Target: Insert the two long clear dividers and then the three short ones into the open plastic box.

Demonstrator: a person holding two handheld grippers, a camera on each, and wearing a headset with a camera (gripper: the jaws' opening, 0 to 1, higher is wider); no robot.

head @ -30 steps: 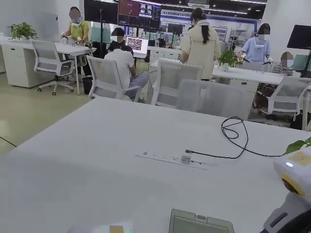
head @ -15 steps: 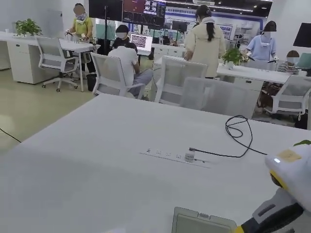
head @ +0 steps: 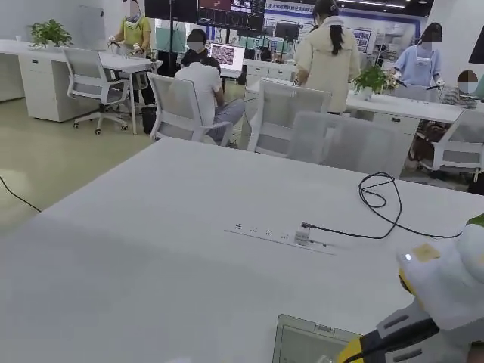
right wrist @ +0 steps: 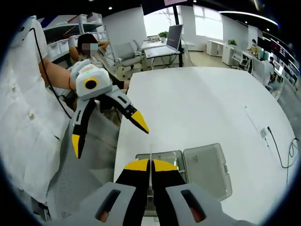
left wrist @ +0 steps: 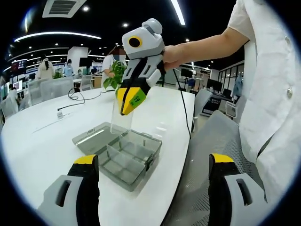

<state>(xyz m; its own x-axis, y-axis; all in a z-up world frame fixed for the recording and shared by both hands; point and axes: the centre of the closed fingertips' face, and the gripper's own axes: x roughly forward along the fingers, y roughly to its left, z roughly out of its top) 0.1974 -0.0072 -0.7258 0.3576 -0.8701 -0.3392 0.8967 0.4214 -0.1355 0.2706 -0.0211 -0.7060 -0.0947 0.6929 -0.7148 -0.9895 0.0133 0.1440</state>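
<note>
The white table (left wrist: 37, 136) carried the open plastic box (left wrist: 117, 176) near its edge. At the box's 12 o'clock, the right gripper (left wrist: 128, 109) pinched a clear divider (left wrist: 120, 123) upright, probably to lower it into the box. The left gripper (right wrist: 109, 136) waited wide-jawed off the table's edge.

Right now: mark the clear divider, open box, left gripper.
clear divider (left wrist: 119, 124), left gripper view, lower pane.
open box (left wrist: 143, 175), left gripper view, near wall.
left gripper (right wrist: 109, 136), right gripper view, between fingertips.
</note>
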